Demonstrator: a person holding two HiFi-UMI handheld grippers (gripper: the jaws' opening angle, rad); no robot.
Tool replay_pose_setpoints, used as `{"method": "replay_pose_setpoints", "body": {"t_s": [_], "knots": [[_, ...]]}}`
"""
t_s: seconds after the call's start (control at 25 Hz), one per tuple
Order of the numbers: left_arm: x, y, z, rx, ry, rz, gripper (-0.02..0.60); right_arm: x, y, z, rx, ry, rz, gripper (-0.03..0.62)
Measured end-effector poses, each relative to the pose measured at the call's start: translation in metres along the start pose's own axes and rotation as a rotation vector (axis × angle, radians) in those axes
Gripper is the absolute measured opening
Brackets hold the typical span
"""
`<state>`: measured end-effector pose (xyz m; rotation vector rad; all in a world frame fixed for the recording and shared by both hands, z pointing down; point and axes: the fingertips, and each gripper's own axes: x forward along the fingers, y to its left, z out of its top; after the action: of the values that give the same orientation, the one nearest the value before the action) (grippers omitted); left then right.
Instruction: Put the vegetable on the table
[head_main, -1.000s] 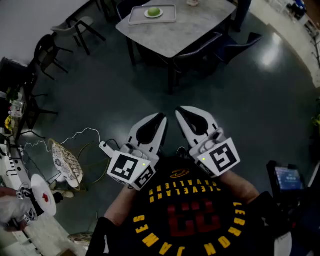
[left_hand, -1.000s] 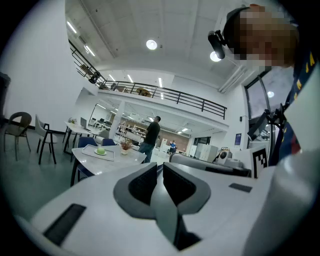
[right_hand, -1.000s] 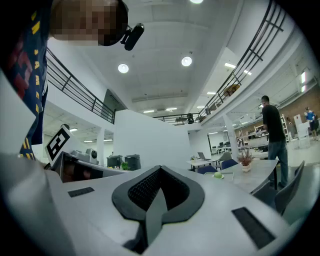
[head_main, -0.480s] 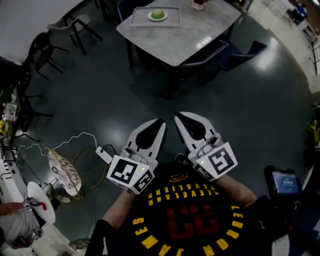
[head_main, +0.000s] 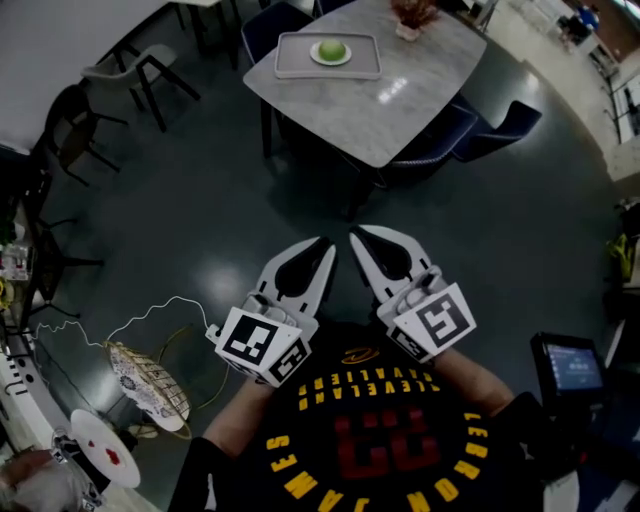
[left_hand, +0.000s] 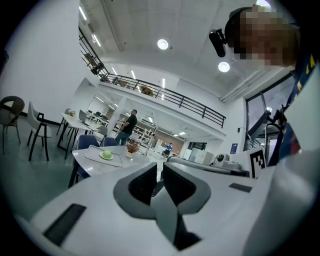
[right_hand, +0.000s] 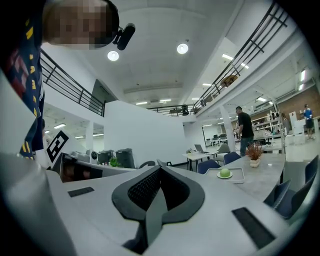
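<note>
A round green vegetable (head_main: 331, 49) lies on a small plate in a grey tray (head_main: 295, 62) on the marble-topped table (head_main: 400, 100), far ahead of me across the dark floor. It shows small in the left gripper view as the vegetable (left_hand: 106, 154) and in the right gripper view as the vegetable (right_hand: 225, 172). My left gripper (head_main: 326, 245) and right gripper (head_main: 356, 235) are held close to my chest, side by side, tips pointing toward the table. The left gripper (left_hand: 158, 167) has only a thin slit between its jaws. The right gripper (right_hand: 159, 169) has its jaws together. Both are empty.
A potted plant (head_main: 412, 14) stands on the table's far end. Blue chairs (head_main: 497, 118) line its right side and a grey chair (head_main: 125, 65) stands at the left. A wire basket (head_main: 150, 372) with a cable lies at lower left, and a screen (head_main: 570, 365) at right. A person (right_hand: 245, 125) stands far off.
The table and tray have come nearer and lower in the head view as I walked toward them. Both grippers keep the same pose and state.
</note>
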<state>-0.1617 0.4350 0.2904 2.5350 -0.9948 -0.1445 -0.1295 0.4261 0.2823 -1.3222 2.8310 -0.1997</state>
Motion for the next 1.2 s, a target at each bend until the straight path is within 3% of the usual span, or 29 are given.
{"method": "replay_pose_setpoints", "body": {"t_s": [0.28, 0.52, 0.8, 1.04, 1.2], "knots": [[0.025, 0.055, 0.030, -0.054, 0.008, -0.010, 0.038, 0.063, -0.028, 0.005, 0.033, 0.058, -0.029, 0.005], [0.058, 0.089, 0.033, -0.066, 0.028, 0.010, 0.038, 0.101, -0.058, -0.007, 0.075, 0.079, -0.005, 0.005], [0.108, 0.139, 0.056, -0.021, 0.027, 0.113, 0.038, 0.164, -0.113, 0.001, 0.132, 0.034, 0.095, 0.005], [0.177, 0.152, 0.085, 0.035, 0.058, 0.146, 0.038, 0.196, -0.175, 0.036, 0.141, -0.039, 0.143, 0.005], [0.217, 0.155, 0.092, 0.060, 0.067, 0.143, 0.038, 0.202, -0.221, 0.043, 0.174, -0.063, 0.124, 0.005]]}}
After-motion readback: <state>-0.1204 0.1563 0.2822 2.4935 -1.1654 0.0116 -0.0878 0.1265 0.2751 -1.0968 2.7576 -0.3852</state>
